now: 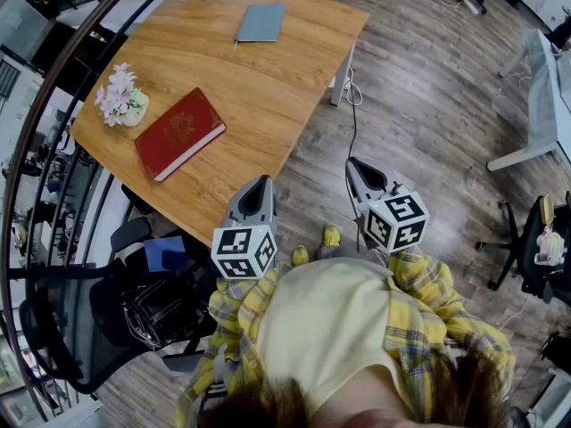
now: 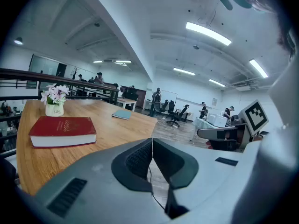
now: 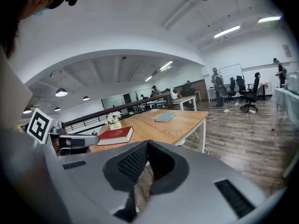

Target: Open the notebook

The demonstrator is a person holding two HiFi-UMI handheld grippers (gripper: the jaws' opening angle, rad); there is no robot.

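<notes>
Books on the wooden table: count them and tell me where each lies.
2. A red hardcover book lies closed near the table's near edge, beside the small flower pot. A thin grey-blue notebook lies closed toward the far end. None looks hidden.

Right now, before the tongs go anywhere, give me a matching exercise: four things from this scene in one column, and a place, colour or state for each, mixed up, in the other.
Things:
1. notebook
2. red book
3. flower pot
4. left tongs

Descriptions:
A. shut, nothing between the jaws
B. grey-blue, at the far end of the table
C. by the table's left edge, pinkish blossoms
D. lying flat on the table's near half, cover up

Pairs: 1-B, 2-D, 3-C, 4-A
</notes>
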